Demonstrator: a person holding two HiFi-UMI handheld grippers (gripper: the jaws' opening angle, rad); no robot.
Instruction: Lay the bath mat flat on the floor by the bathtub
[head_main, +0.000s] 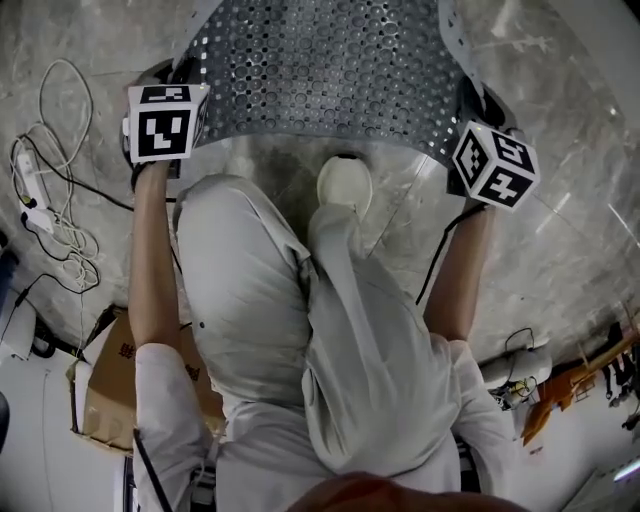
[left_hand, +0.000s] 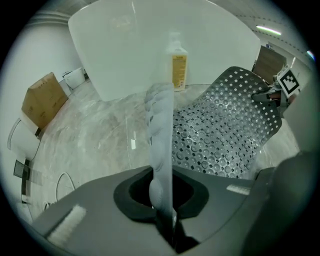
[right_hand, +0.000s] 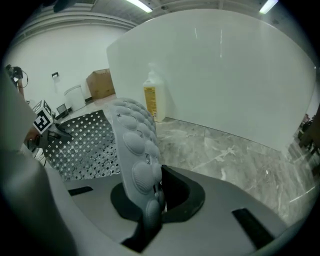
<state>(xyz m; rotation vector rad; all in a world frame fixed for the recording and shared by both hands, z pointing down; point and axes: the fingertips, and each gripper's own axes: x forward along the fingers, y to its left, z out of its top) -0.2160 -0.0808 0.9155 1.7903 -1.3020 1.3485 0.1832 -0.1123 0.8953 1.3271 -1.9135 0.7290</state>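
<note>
The bath mat, grey rubber full of round holes, hangs stretched between my two grippers above the marble floor. My left gripper is shut on its left edge and my right gripper on its right edge. In the left gripper view the mat edge stands pinched in the left gripper, and the mat's sheet spreads to the right. The right gripper likewise clamps the bumpy mat edge. The white bathtub rises just beyond the mat.
A soap bottle stands on the floor against the tub wall. The person's shoe is under the mat. White cables lie at the left, and a cardboard box sits behind the person.
</note>
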